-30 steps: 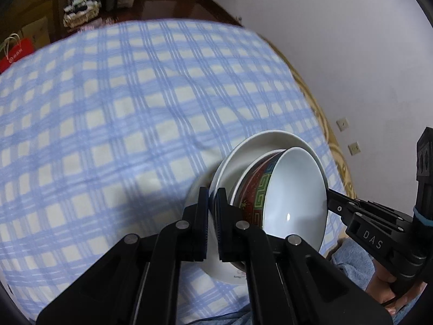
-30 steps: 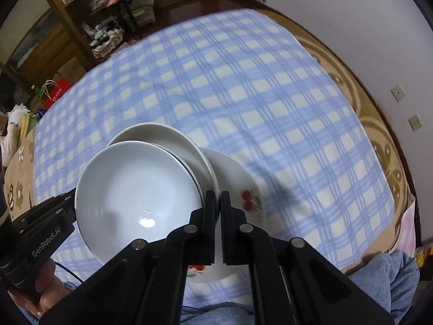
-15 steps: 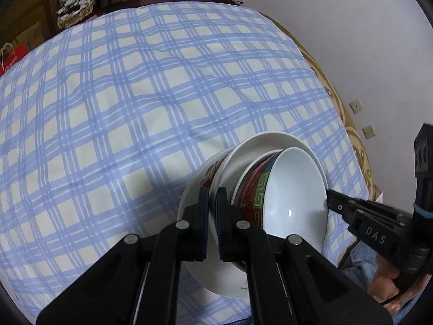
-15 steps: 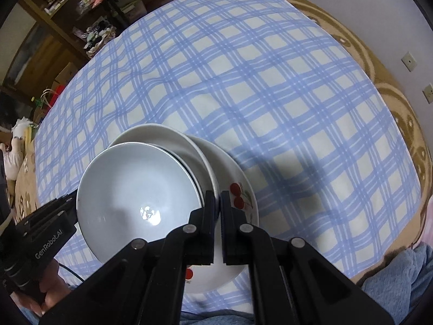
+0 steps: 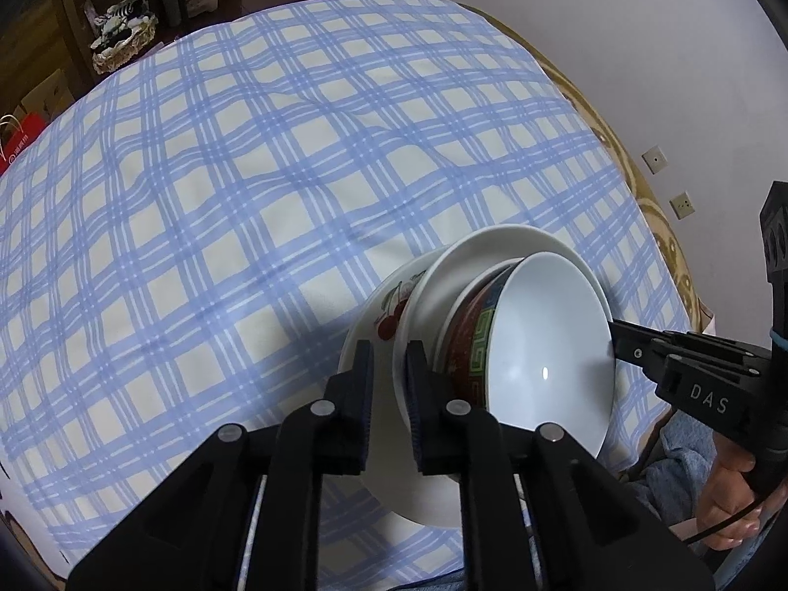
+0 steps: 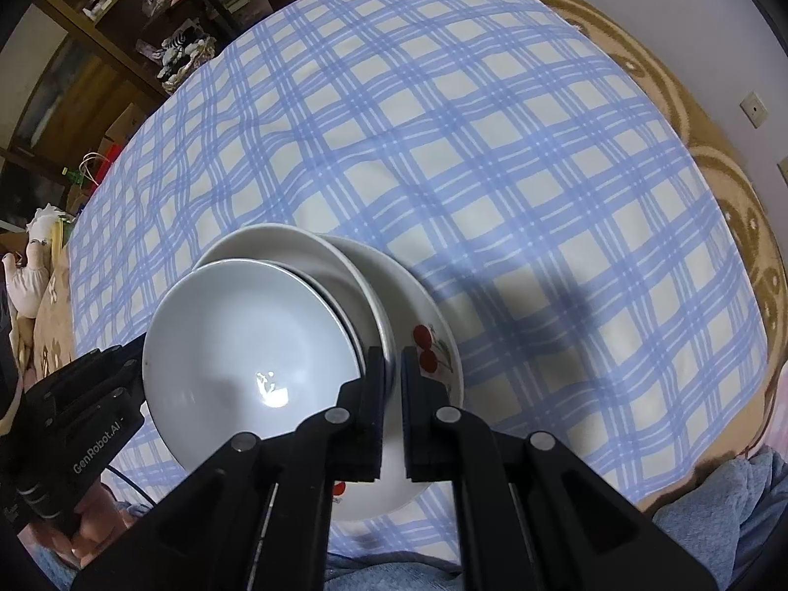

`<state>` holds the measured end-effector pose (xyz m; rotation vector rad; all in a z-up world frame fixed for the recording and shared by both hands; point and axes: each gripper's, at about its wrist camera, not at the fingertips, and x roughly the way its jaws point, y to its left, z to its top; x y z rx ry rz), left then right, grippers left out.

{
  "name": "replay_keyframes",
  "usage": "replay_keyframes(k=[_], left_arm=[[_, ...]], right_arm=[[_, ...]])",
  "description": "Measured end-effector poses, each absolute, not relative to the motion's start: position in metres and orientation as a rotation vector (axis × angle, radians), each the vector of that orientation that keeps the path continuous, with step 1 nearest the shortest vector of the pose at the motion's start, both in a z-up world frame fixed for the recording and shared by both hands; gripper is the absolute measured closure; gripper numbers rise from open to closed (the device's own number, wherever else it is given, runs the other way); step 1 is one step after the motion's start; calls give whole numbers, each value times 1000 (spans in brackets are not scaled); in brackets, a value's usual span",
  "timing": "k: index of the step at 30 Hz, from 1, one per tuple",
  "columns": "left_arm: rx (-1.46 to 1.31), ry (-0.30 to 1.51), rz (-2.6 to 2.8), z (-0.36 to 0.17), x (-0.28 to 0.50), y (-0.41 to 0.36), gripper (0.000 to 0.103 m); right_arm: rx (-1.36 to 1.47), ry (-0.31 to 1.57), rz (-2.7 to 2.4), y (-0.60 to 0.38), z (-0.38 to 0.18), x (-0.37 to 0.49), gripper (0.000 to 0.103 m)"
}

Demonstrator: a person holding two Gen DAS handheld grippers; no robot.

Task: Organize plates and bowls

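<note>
A stack of dishes is held between both grippers above the blue checked cloth. At the bottom is a white plate with red cherries (image 5: 389,315) (image 6: 428,349). On it sits a plain white plate (image 5: 458,271) (image 6: 276,246). On top is a bowl with a red and green patterned outside (image 5: 551,344), white inside (image 6: 246,340). My left gripper (image 5: 389,369) is shut on the left rim of the plates. My right gripper (image 6: 392,379) is shut on the right rim.
The blue and white checked cloth (image 5: 246,197) covers a round table with a tan rim (image 6: 729,187). A white wall with sockets (image 5: 655,160) stands close on the right. Wooden shelves and a basket (image 5: 120,44) stand beyond the far edge.
The stack, held by both grippers, has come lower and nearer to the cloth. More of the cherry plate now shows under the white plate.
</note>
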<state>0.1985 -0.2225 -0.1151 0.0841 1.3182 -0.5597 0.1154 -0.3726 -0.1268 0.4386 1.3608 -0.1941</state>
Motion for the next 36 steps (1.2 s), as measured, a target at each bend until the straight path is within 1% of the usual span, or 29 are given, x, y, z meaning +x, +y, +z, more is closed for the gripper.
replay_keyframes(k=[6, 7, 8, 9, 10, 11, 15, 18, 20, 23, 24, 26, 27, 29, 30, 32, 36], left_arm=[[99, 1337, -579, -116, 203, -220, 77], [113, 1319, -570, -114, 204, -218, 68], [138, 1291, -555, -110, 204, -217, 57], [153, 1270, -547, -107, 205, -216, 53], [170, 1233, -529, -102, 205, -214, 47], [184, 1219, -518, -99, 206, -213, 43], [206, 1181, -496, -85, 204, -209, 38], [260, 1092, -449, -70, 195, -207, 29], [266, 1039, -424, -57, 187, -204, 23], [255, 988, -390, -40, 176, -194, 21], [257, 964, -373, -34, 172, -191, 20], [267, 902, -341, -21, 160, -182, 15], [270, 879, -330, -16, 154, -177, 14], [273, 826, -293, -4, 143, -167, 13], [273, 801, -272, 1, 137, -161, 13], [266, 751, -237, 13, 126, -149, 12], [213, 692, -197, 33, 106, -122, 10]], right_arm=[[452, 1368, -187, -375, -126, 112, 97], [453, 1358, -184, -376, -124, 112, 97], [448, 1315, -187, -379, -116, 110, 94], [444, 1272, -196, -382, -107, 109, 92], [456, 1221, -208, -386, -96, 106, 91], [478, 1201, -200, -389, -91, 105, 91], [511, 1178, -186, -391, -85, 98, 91], [496, 1166, -186, -388, -83, 93, 87], [488, 1148, -219, -385, -79, 86, 68], [474, 1113, -222, -381, -72, 77, 53], [468, 1099, -225, -379, -69, 74, 50], [453, 1047, -238, -376, -59, 64, 40], [443, 1022, -243, -374, -54, 60, 38], [411, 963, -253, -369, -43, 49, 28], [392, 933, -259, -365, -37, 44, 25], [368, 891, -259, -359, -27, 36, 12], [310, 811, -245, -344, -3, 20, 2]])
